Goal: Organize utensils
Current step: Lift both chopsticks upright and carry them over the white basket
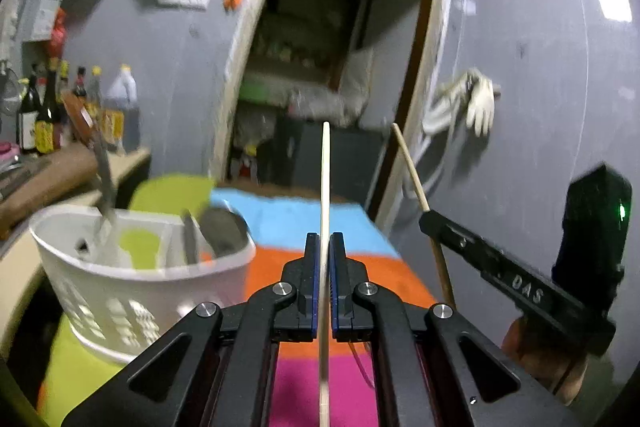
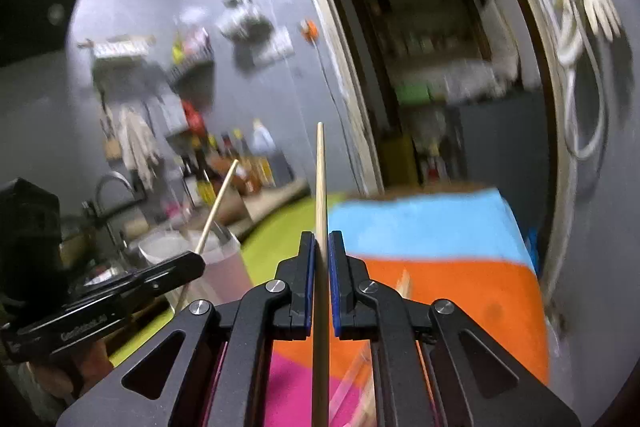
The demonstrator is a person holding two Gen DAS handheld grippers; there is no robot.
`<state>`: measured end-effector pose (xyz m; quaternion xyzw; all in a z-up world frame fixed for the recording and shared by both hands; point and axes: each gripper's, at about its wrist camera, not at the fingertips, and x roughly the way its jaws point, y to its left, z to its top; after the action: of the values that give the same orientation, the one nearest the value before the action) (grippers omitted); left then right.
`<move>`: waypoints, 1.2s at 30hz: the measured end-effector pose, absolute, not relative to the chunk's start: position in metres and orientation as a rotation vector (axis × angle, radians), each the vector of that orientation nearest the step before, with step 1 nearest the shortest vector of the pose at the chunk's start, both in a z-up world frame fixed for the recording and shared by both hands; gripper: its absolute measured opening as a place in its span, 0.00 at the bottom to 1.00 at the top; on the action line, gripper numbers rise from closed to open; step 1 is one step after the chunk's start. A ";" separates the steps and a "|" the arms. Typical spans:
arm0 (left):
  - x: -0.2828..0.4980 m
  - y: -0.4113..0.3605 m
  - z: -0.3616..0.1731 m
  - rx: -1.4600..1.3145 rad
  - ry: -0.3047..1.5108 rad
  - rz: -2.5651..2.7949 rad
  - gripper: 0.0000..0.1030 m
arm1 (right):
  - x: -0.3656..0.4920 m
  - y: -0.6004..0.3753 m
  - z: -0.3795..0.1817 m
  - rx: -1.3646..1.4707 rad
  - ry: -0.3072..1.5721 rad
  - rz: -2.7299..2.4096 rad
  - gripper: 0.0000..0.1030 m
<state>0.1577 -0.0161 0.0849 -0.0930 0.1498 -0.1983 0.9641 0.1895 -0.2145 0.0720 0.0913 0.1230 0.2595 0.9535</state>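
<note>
Nearest the left wrist camera, the left gripper was clenched on a pale chopstick, the stick running up between the blue pads and standing well past the fingertips. In the right wrist view the right gripper was likewise clamped on a second chopstick, gripped low so that most of its length stuck out ahead. Each stick was pinched at one narrow place only, so, as I judge it, either could pivot or slide between the pads if it were swung or knocked.

Below both lay a mat of blue, orange, pink and green panels. To the left, a little further off, stood a white utensil caddy with slotted sides, already holding a knife with a brown handle, a green tool and a dark one. That is likely where the sticks were headed; the crowded compartments could catch a tip and lever the stick out of the grip, or the long free end could strike the knife and tip it.

Beyond were a counter with bottles, a grey wall and an open doorway
</note>
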 end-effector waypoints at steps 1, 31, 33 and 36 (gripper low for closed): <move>0.157 -0.012 0.089 -0.194 0.283 -0.397 0.02 | 0.189 -0.207 0.077 0.191 0.211 0.538 0.05; 0.223 0.158 0.107 -0.329 0.042 -0.039 0.02 | 0.241 -0.074 0.099 0.251 -0.124 0.552 0.05; 0.226 0.157 0.098 -0.339 0.054 -0.029 0.02 | 0.244 -0.072 0.094 0.256 -0.114 0.552 0.05; 0.227 0.156 0.089 -0.350 0.060 -0.020 0.02 | 0.248 -0.070 0.087 0.263 -0.096 0.555 0.05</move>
<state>0.2267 0.1564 0.0889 -0.1741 0.0298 -0.0098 0.9842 0.2482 -0.0700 0.0867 0.1293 -0.0471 0.2731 0.9521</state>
